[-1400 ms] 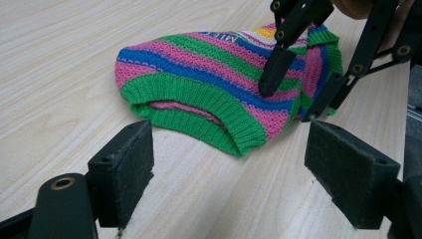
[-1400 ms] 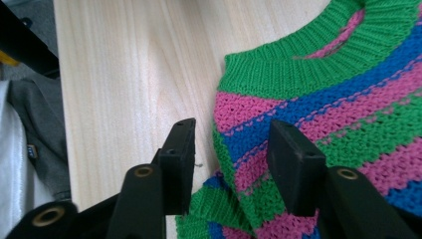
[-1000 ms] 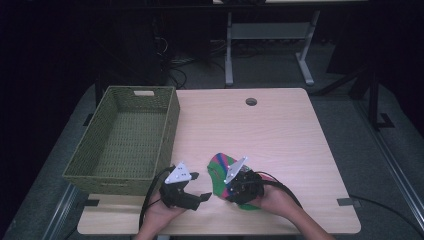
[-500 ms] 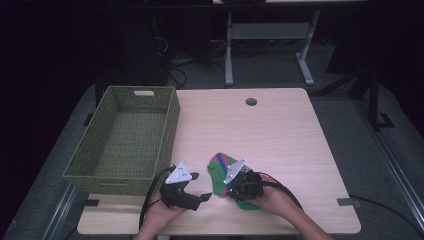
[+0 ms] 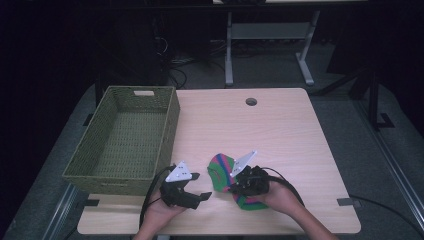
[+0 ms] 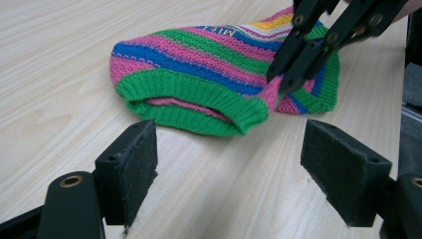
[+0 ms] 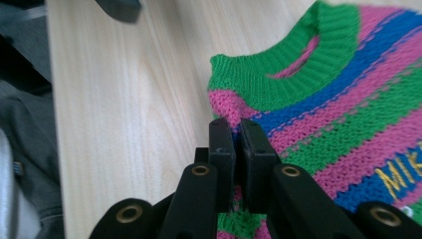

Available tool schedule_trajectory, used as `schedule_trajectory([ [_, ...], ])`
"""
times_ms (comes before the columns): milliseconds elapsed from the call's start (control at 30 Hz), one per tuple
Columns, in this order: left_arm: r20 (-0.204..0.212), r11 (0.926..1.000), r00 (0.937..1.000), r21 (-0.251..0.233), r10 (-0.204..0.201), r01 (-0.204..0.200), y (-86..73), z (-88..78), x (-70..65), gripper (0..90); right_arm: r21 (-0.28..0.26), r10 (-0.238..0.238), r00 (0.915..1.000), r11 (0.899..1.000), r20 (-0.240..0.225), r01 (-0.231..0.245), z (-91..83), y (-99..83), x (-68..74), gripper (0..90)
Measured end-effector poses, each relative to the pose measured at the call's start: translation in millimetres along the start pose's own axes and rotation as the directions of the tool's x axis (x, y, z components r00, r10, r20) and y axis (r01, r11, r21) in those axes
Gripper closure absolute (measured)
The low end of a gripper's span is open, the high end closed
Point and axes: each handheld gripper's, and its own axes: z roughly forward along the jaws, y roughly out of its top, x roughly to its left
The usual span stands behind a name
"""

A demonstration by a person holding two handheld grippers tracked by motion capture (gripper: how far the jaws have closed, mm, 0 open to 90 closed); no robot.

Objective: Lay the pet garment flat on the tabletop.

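Note:
A small knit piece (image 5: 220, 172) with pink, green and blue stripes lies flat near the table's front edge. Its green ribbed opening (image 6: 194, 99) faces my left gripper. My right gripper (image 5: 232, 185) comes at it from the right, and its jaws have just been closing with the fabric between them. In the right gripper view, the right gripper (image 7: 238, 132) is shut on the pink-and-green edge of the knit piece (image 7: 348, 94). My left gripper (image 5: 201, 185) rests just left of the piece. The left gripper (image 6: 229, 174) is open, its pads apart with bare table between them.
A green woven basket (image 5: 170, 125) stands on the left half of the table, with nothing inside it. A round cable hole (image 5: 251, 101) sits near the table's far edge. Bare tabletop (image 5: 280, 135) stretches behind and to the right of the knit piece.
The right gripper's jaws have closed onto the edge of the knit piece, with a slight shift of that hand. The left gripper has stayed put.

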Motion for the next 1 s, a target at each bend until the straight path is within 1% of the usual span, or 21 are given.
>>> schedule_trajectory([
  [100, 0.01, 0.9999, 0.9999, -0.005, 0.014, -0.014, 1.6, 0.4, -0.9, 22.5, -0.026, -0.01, 0.9999, 1.0, -0.006, 0.01, -11.0, -1.6, -1.9, 85.1],
  [200, 0.024, 0.9993, 0.9993, -0.023, 0.029, -0.028, 3.0, -0.2, -2.4, 23.4, -0.069, -0.002, 0.9999, 0.998, -0.013, 0.001, -25.5, -4.1, -3.8, 85.1],
  [233, 0.033, 0.9991, 0.999, -0.03, 0.03, -0.029, 3.3, -0.8, -2.0, 23.4, -0.085, 0.01, 0.9998, 0.996, -0.015, -0.011, -30.6, -5.1, -4.2, 85.1],
  [267, 0.04, 0.9988, 0.9987, -0.039, 0.031, -0.03, 3.5, -1.0, -1.7, 23.4, -0.101, 0.01, 0.9998, 0.995, -0.015, -0.012, -35.3, -6.5, -5.5, 85.1],
  [333, 0.033, 0.9978, 0.9985, -0.052, 0.044, -0.042, 4.0, -1.4, -1.7, 23.4, -0.121, 0.032, 0.9993, 0.992, -0.021, -0.034, -45.0, -9.0, -6.9, 85.1],
  [367, 0.037, 0.9975, 0.9984, -0.06, 0.042, -0.039, 4.2, -2.0, -1.6, 23.4, -0.131, 0.034, 0.9992, 0.991, -0.019, -0.037, -49.0, -10.3, -8.1, 85.1],
  [433, 0.058, 0.9959, 0.9974, -0.082, 0.044, -0.039, 4.3, -3.2, -0.1, 24.9, -0.144, 0.041, 0.9991, 0.989, -0.013, -0.042, -56.8, -13.0, -10.3, 85.1],
  [500, 0.077, 0.9946, 0.9959, -0.096, 0.048, -0.04, 4.4, -3.3, 0.6, 25.6, -0.165, 0.059, 0.9982, 0.984, -0.013, -0.06, -63.7, -16.0, -12.6, 85.1],
  [567, 0.082, 0.9935, 0.9952, -0.105, 0.052, -0.044, 4.1, -2.2, 0.7, 25.8, -0.179, 0.068, 0.9975, 0.981, -0.018, -0.07, -68.4, -18.6, -14.2, 85.1],
  [667, 0.083, 0.9935, 0.994, -0.095, 0.071, -0.063, 3.7, 0.8, 1.3, 25.8, -0.184, 0.066, 0.9977, 0.981, -0.02, -0.068, -73.4, -21.1, -15.8, 85.1],
  [700, 0.086, 0.9926, 0.9934, -0.101, 0.076, -0.067, 3.6, 1.4, 1.5, 25.8, -0.193, 0.069, 0.9972, 0.979, -0.027, -0.073, -75.3, -21.6, -15.9, 85.1],
  [733, 0.092, 0.9913, 0.9922, -0.109, 0.084, -0.074, 3.7, 1.9, 2.0, 26.0, -0.197, 0.064, 0.9976, 0.978, -0.024, -0.068, -77.5, -22.1, -16.8, 85.1],
  [767, 0.099, 0.9895, 0.9908, -0.12, 0.092, -0.08, 4.0, 2.4, 2.8, 27.6, -0.203, 0.066, 0.9972, 0.976, -0.034, -0.072, -79.4, -22.3, -17.1, 85.1],
  [800, 0.103, 0.9879, 0.99, -0.131, 0.097, -0.083, 4.4, 2.9, 4.1, 29.4, -0.205, 0.063, 0.9974, 0.976, -0.035, -0.069, -81.2, -22.5, -18.0, 85.1],
  [833, 0.108, 0.987, 0.99, -0.142, 0.091, -0.075, 4.9, 4.0, 5.6, 30.1, -0.209, 0.07, 0.9967, 0.975, -0.042, -0.077, -82.6, -22.7, -18.4, 85.1],
  [900, 0.115, 0.988, 0.9902, -0.141, 0.08, -0.063, 6.1, 7.2, 10.1, 30.5, -0.221, 0.066, 0.9962, 0.972, -0.057, -0.077, -84.9, -23.7, -20.5, 85.1],
  [933, 0.109, 0.988, 0.9905, -0.138, 0.084, -0.069, 6.4, 9.3, 12.2, 30.5, -0.225, 0.072, 0.9953, 0.971, -0.065, -0.084, -85.8, -23.9, -20.9, 85.1],
  [1000, 0.107, 0.9902, 0.9905, -0.119, 0.086, -0.073, 7.0, 14.0, 14.7, 29.8, -0.224, 0.071, 0.9952, 0.971, -0.068, -0.084, -86.8, -24.3, -22.6, 85.1],
])
